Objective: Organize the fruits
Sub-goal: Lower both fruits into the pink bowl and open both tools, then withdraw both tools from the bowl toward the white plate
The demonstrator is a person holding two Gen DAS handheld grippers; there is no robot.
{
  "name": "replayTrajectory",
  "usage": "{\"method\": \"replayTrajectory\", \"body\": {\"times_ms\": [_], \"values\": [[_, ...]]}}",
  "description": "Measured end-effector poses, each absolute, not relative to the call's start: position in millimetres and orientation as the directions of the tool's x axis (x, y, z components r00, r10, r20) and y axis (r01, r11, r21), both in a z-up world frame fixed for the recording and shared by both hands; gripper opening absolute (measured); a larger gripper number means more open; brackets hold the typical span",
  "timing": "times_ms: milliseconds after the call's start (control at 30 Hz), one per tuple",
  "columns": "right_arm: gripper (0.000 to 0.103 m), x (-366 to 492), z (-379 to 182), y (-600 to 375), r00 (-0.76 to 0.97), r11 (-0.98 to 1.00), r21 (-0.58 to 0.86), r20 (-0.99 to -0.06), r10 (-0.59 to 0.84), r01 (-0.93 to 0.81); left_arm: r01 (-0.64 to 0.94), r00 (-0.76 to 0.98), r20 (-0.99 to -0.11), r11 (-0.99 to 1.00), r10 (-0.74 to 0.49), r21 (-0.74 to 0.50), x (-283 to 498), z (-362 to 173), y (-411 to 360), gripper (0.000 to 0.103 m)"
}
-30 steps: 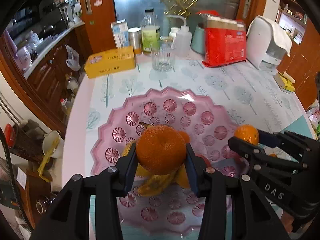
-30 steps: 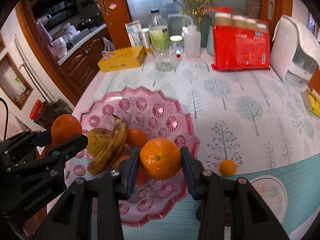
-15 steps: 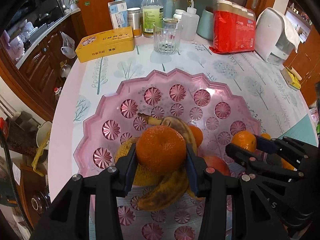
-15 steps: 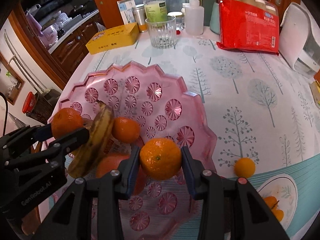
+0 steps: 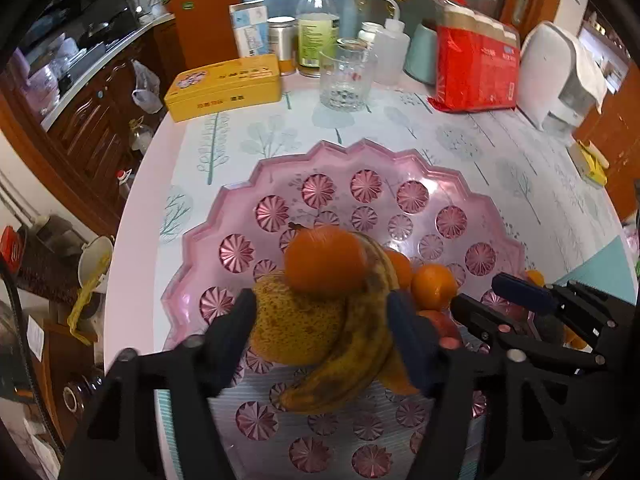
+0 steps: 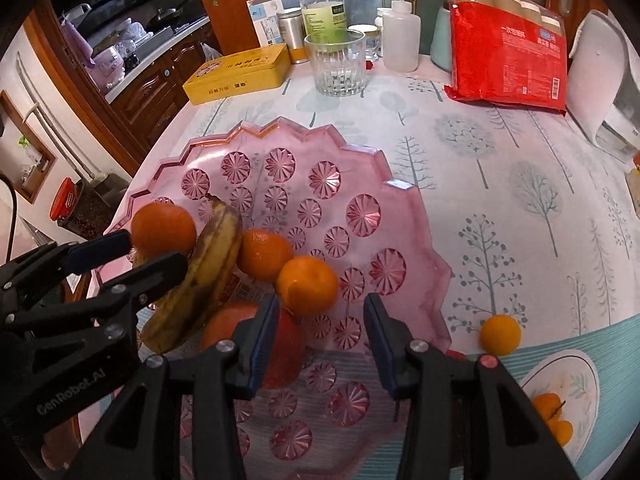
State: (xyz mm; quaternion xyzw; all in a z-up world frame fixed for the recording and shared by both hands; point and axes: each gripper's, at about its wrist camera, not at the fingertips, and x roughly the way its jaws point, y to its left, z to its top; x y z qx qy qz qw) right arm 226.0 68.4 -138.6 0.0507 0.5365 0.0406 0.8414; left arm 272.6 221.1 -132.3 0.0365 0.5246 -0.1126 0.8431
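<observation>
In the left wrist view, the left gripper point(image 5: 320, 320) stood low in the frame with its jaws opening wide. No pad touched the mandarin point(image 5: 325, 260), which lay just beyond the fingertips, on top of a spotted banana point(image 5: 352, 356) and a yellow fruit point(image 5: 292, 324) in the pink tray point(image 5: 400, 168).

In the right wrist view, the right gripper point(image 6: 318, 320) was at the lower centre, its jaws also opening. A second mandarin point(image 6: 307, 285) sat just past the blue pads, free of them, on the tray beside another orange fruit point(image 6: 264, 255). A red fruit point(image 6: 280, 344) lay partly behind the left finger.

A small orange fruit point(image 6: 500, 335) lay on the tablecloth point(image 6: 500, 184) at the lower right, outside the tray. A glass point(image 6: 335, 65) and a yellow tin point(image 6: 238, 73) stood at the top of the frame.
</observation>
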Motion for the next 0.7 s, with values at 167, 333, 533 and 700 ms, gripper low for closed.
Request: {"method": "replayTrajectory", "body": {"times_ms": [167,333,533,700], "values": [[0.047,222,-135,67,0.426,0.990,0.141,-0.895,0.135,-0.016,0.203,0.427,-0.888,0.975,-0.169,-0.088,269,-125,229,0.083],[0.049,215,-128,72,0.434,0.988,0.151,-0.889,0.149,-0.032,0.190,0.421,-0.891,0.977,-0.168,-0.094,265,-121,231,0.083],[0.050,206,-118,75,0.451,0.988,0.149,-0.879,0.154,-0.047,0.182,0.426,-0.887,0.977,-0.181,-0.112,256,-110,234,0.085],[0.050,196,-109,77,0.464,0.987,0.151,-0.871,0.159,-0.055,0.192,0.442,-0.878,0.976,-0.183,-0.107,245,-99,234,0.085]]}}
